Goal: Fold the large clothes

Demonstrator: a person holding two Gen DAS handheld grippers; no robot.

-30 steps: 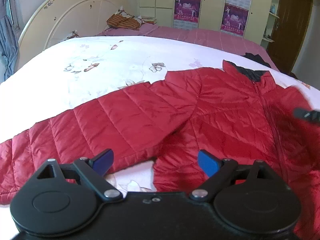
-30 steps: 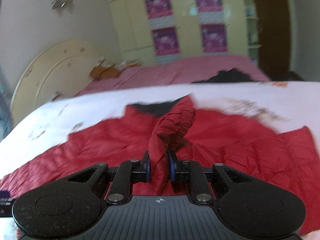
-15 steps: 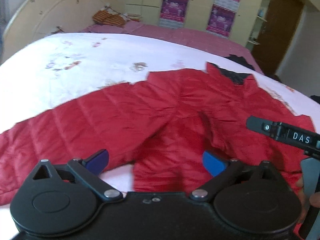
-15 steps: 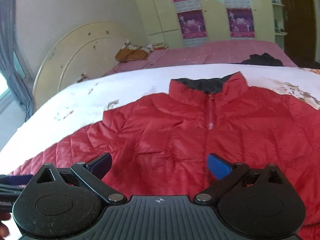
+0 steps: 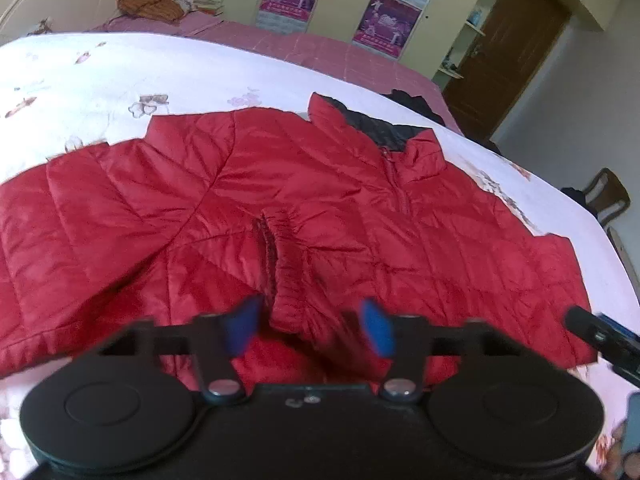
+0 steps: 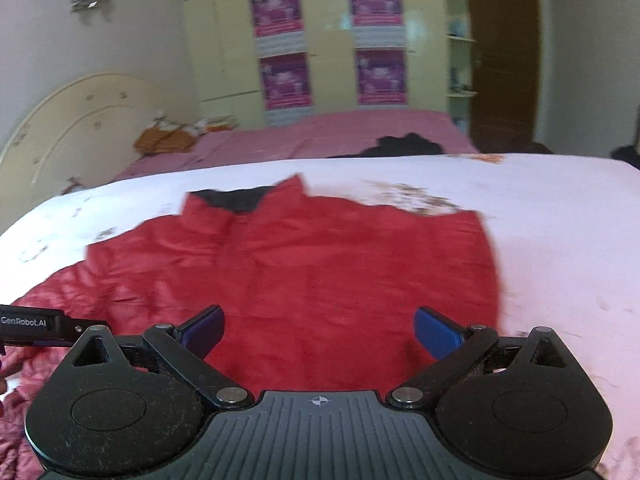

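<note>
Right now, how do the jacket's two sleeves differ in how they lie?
In the left wrist view, the right sleeve is folded in across the red jacket chest, its elastic cuff lying mid-chest on the front. The left sleeve stretches straight out sideways onto the white floral sheet, not yet folded. Both are red, quilted and puffy, and neither is gripped: left gripper and right gripper have open jaws.

**Soft daylight, smeared frames**

Even daylight fills the room, shadows faint. The left gripper [image 5: 310, 326] fingertips blur in motion; the red jacket [image 6: 304, 264] smears in the right view. Fisheye bends the edges, corners go dark.
</note>
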